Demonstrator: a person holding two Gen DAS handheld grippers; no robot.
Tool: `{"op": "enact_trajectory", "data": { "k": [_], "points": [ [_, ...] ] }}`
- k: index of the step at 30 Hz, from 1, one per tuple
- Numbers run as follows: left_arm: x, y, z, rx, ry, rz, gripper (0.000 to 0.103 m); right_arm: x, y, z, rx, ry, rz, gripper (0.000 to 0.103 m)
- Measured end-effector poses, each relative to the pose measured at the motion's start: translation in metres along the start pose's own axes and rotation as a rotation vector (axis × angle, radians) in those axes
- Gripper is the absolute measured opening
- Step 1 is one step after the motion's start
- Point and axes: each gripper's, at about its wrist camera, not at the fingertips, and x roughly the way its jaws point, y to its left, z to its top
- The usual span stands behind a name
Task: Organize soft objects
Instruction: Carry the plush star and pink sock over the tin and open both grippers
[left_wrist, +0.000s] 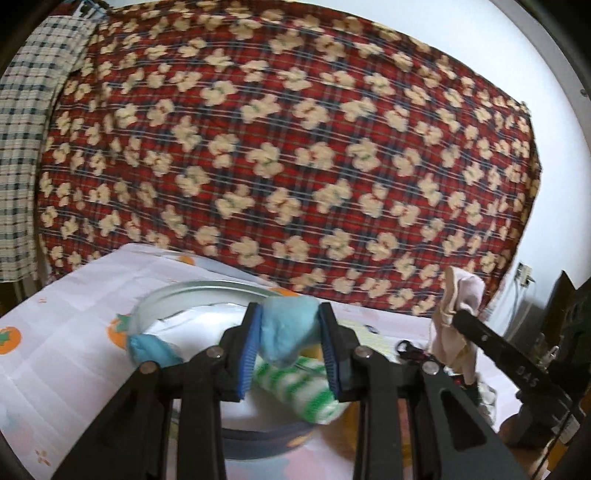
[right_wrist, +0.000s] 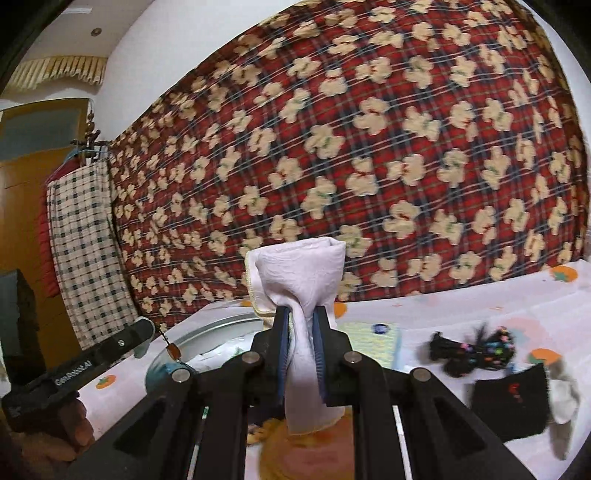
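My left gripper is shut on a light blue soft bundle, held above a round metal tin. A second blue piece rests at the tin's left rim, and a green-and-white striped roll lies under the bundle. My right gripper is shut on a pale pink cloth that stands up above its pads and hangs down below them. In the left wrist view the same cloth shows at the right in the right gripper. The left gripper appears at the left over the tin.
The table carries a white cover with orange fruit prints. Black hair ties with coloured beads, a black sock and a white sock lie at the right. A yellow-green packet sits mid-table. A red plaid blanket hangs behind.
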Motion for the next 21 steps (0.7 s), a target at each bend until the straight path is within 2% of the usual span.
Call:
{"op": "enact_trajectory", "data": {
  "k": [6, 15, 17, 21],
  "points": [
    [0.01, 0.035, 0.005, -0.042, 0.002, 0.062, 0.03, 0.028, 0.028, 0.003, -0.005, 0.012, 0.028, 0.014],
    [0.043, 0.052, 0.011, -0.012, 0.012, 0.15, 0.03, 0.09, 0.07, -0.005, 0.018, 0.076, 0.06, 0.015],
    [0.055, 0.055, 0.008, -0.006, 0.035, 0.189, 0.03, 0.106, 0.078, -0.011, 0.028, 0.109, 0.058, 0.015],
    [0.075, 0.065, -0.001, -0.026, 0.085, 0.219, 0.03, 0.132, 0.09, -0.022, 0.02, 0.159, 0.05, 0.015]
  ]
}}
